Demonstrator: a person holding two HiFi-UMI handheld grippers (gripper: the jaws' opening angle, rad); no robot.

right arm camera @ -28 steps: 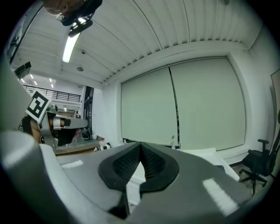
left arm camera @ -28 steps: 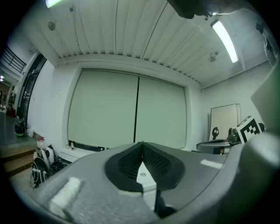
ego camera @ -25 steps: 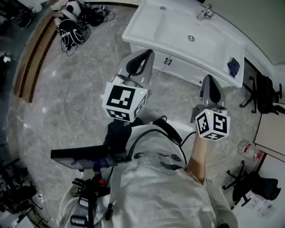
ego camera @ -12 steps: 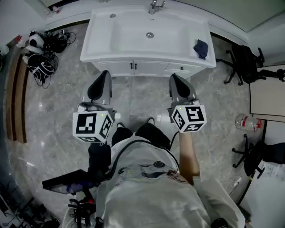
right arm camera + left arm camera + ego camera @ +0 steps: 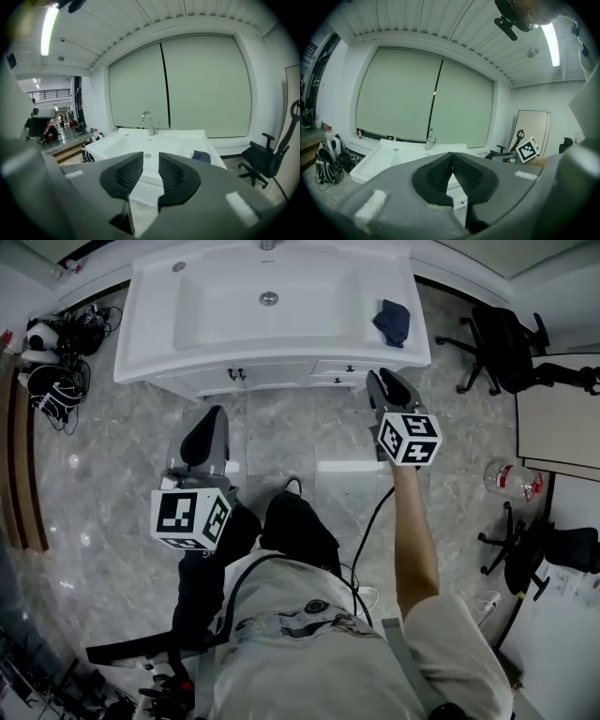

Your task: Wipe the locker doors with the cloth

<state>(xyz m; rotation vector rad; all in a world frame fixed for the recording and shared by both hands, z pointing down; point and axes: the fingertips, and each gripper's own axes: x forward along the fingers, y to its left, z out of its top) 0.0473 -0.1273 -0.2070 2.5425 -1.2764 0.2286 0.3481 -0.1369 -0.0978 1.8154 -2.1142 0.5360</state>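
Cloth (image 5: pixel 392 322): dark blue, small, crumpled into a loose lump, no pattern I can make out. It lies on the white sink unit (image 5: pixel 150 343), on the flat counter at the unit's right end, just beside the basin, not in it.

R gripper (image 5: pixel 389 390) is off the unit's right front corner, w/ the cloth further back on the counter, clear of the jaws, no contact. In the right gripper view the cloth (image 5: pixel 201 156) shows past the right-hand pad, not in the gap. The jaws have just been opening: a narrow gap stands btw the pads, nothing in it.

L gripper (image 5: pixel 208 432) is in front of the unit's left half, over the floor, well apart from the cloth. In the left gripper view its pads meet at the tips, closed on nothing.

Cabinet doors (image 5: pixel 272 376) run along the unit's front, white, small dark handles; neither gripper touches them.

Basin: white, drain (image 5: pixel 269 298) in the middle, tap at the back rim. Clear bottle (image 5: pixel 506 479) lies on the floor right of the unit; contents I can't tell.
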